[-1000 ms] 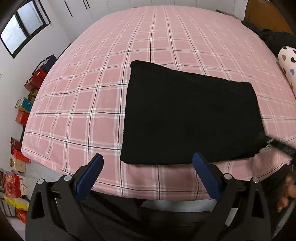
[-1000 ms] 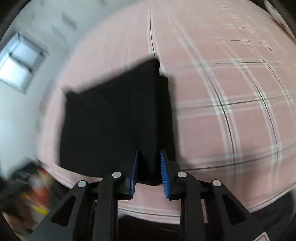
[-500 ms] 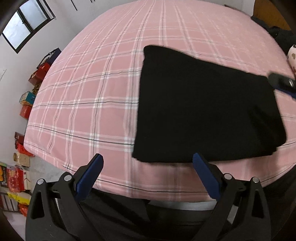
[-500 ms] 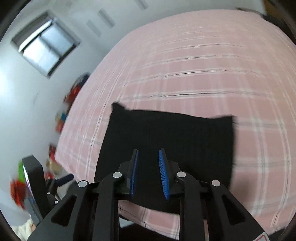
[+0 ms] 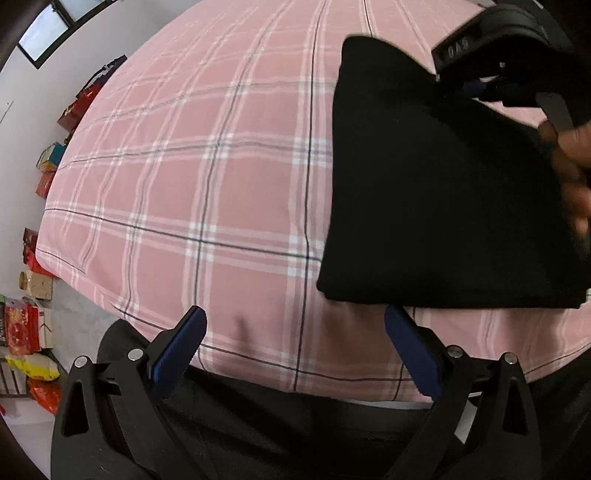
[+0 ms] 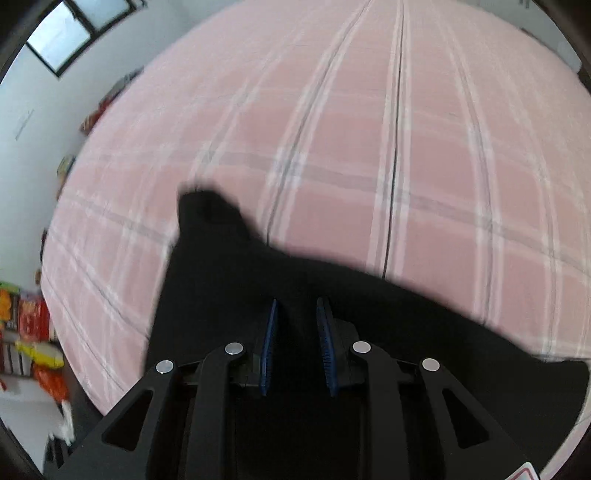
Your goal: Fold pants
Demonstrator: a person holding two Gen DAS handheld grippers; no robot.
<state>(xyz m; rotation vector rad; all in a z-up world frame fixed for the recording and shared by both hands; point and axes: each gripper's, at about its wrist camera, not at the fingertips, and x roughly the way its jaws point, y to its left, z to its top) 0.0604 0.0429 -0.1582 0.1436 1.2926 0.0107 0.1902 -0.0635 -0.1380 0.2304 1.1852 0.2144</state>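
The black pants (image 5: 443,192) lie folded into a flat rectangle on the pink plaid bed (image 5: 221,166). My left gripper (image 5: 295,332) is open and empty, at the near bed edge, just left of the pants' near left corner. My right gripper (image 6: 295,314) hovers over the pants (image 6: 258,295); its jaws stand narrowly apart with black cloth behind them, and I cannot tell whether they pinch it. In the left wrist view the right gripper's body (image 5: 491,55) and the hand on it are over the pants' far right part.
Boxes and colourful packages (image 5: 33,317) sit on the floor along the left wall. A window (image 6: 70,33) is at the upper left. The bed's near edge (image 5: 295,384) runs just in front of my left gripper.
The left gripper has moved left and closer to the bed, so the pants sit further right. The right gripper has come in low over the pants.
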